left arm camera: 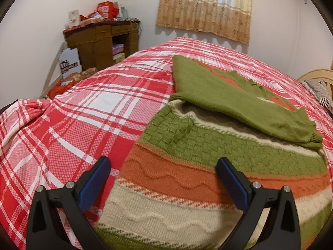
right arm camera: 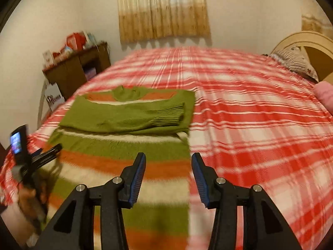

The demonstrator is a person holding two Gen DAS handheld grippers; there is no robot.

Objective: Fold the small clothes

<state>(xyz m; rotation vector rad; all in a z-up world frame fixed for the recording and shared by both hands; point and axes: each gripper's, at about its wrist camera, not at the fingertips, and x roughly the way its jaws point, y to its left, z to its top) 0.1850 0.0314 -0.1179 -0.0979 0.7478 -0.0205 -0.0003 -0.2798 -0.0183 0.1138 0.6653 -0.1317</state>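
Observation:
A knitted sweater striped green, orange and cream lies flat on the red plaid bedspread. Its green sleeves are folded across the chest. My left gripper is open wide and empty, above the sweater's lower left edge. In the right wrist view the sweater lies left of centre, sleeves folded over it. My right gripper is open and empty, over the sweater's right edge near the hem. The left gripper shows at the far left, hand-held.
A wooden desk with boxes stands in the far left corner beside the bed. A curtain hangs on the back wall. A headboard and a pillow are at the right. Plaid bedspread stretches right of the sweater.

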